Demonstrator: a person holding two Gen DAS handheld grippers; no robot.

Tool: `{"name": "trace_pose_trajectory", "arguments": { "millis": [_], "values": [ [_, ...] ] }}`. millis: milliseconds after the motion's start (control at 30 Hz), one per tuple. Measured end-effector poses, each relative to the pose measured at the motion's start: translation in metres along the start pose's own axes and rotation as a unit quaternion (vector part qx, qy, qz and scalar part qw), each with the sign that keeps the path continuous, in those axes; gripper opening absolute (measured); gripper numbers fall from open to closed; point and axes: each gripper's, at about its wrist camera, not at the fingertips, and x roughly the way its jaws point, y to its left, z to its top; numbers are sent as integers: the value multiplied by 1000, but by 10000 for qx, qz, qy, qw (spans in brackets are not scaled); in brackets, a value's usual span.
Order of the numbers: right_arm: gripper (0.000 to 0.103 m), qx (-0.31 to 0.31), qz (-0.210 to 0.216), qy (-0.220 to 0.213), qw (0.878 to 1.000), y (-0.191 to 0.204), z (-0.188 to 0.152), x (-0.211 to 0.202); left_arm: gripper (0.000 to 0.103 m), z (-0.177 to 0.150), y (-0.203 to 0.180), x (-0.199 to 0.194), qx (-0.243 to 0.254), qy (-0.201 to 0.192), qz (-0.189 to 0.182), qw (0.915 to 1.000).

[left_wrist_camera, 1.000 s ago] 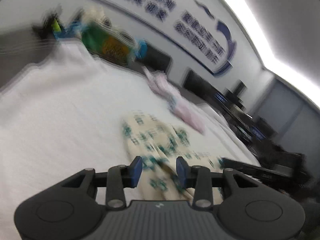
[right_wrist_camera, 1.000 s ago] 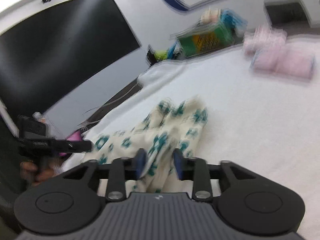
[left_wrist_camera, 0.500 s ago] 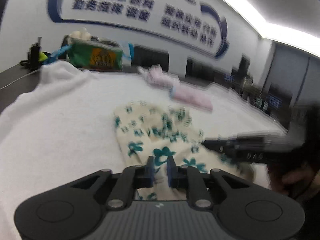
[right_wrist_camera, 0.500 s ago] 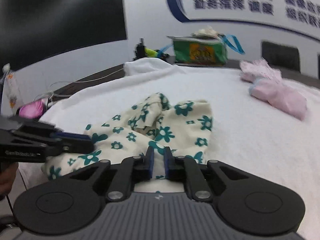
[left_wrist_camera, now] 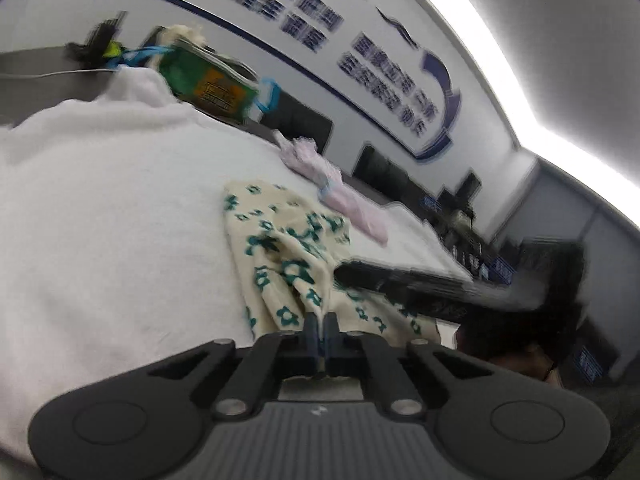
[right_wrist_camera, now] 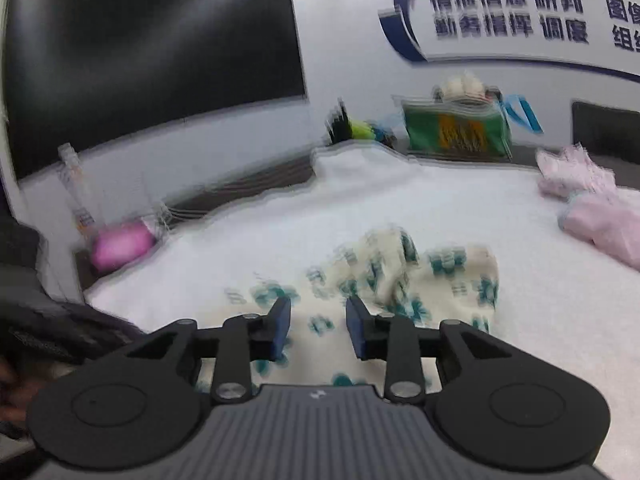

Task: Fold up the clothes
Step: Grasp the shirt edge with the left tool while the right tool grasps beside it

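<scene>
A cream garment with teal flowers [left_wrist_camera: 280, 248] lies crumpled on the white-covered table [left_wrist_camera: 100, 220]. My left gripper [left_wrist_camera: 320, 326] is shut, with a ridge of the garment's near edge pinched between its blue pads. In the right wrist view the same garment [right_wrist_camera: 420, 280] is blurred and spreads under my right gripper [right_wrist_camera: 318, 322]. That gripper's jaws are opening, the cloth shows in the gap below them, and the pads do not press on it. The right gripper [left_wrist_camera: 400, 280] also shows in the left wrist view as a dark bar over the garment's right side.
A pink garment [right_wrist_camera: 592, 208] lies at the far right of the table, and a green bag [right_wrist_camera: 456, 132] with blue handles stands at the back edge. A large dark screen [right_wrist_camera: 152, 48] hangs on the left wall, with a pink object [right_wrist_camera: 120, 244] below it. A person's hand [left_wrist_camera: 516, 352] holds the right gripper.
My left jaws went from parted to fully shut on the garment's edge. The right jaws closed, then parted again. Both views shifted and tilted over the cloth.
</scene>
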Motion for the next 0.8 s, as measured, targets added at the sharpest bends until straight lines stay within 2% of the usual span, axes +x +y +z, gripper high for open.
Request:
{"name": "trace_pose_trajectory", "arguments": {
  "millis": [67, 167, 233, 267, 333, 367, 400, 433, 467, 533, 600, 700, 767, 800],
  "values": [
    [28, 119, -71, 104, 9999, -4, 2, 2, 0, -6, 4, -4, -121, 30, 128, 9998],
    [33, 139, 191, -83, 9997, 2, 21, -8, 2, -3, 3, -3, -77, 51, 97, 9999],
    [40, 21, 744, -97, 9972, 9, 35, -10, 10, 5, -1, -2, 68, 12, 50, 10000],
    [41, -120, 809, 45, 9966, 16, 37, -1, 16, 10, -4, -2, 157, -5, 33, 9999],
    [39, -431, 805, 392, 9951, 30, 40, 22, 16, 13, -9, 6, 286, 52, 225, 9993],
    [24, -586, 802, 565, 9934, 37, 41, 34, 2, 13, -11, 11, 312, 118, 366, 9988],
    [6, -540, 754, 608, 9938, 38, 40, 43, 1, 11, -9, 15, 262, 197, 392, 9987],
    [1, -430, 692, 609, 9948, 35, 38, 52, 0, 7, -7, 15, 195, 242, 407, 9987],
    [0, -319, 629, 611, 9956, 33, 36, 60, 0, 3, -6, 15, 176, 253, 421, 9986],
    [0, 44, 618, 546, 9966, 26, 32, 64, 0, -2, -1, 13, 74, 253, 407, 9988],
    [1, 72, 592, 430, 9973, 27, 28, 62, 1, 0, 3, 9, -20, 215, 351, 9992],
    [3, 47, 824, -68, 9966, 27, 29, 30, 7, 13, 0, 0, 47, 20, 345, 9994],
    [14, 21, 527, -502, 9973, 19, 29, 1, 15, 24, -8, -9, 198, -273, 379, 9987],
    [16, 8, 343, -713, 9969, 15, 30, -13, 18, 29, -14, -10, 303, -399, 284, 9983]
  ]
}}
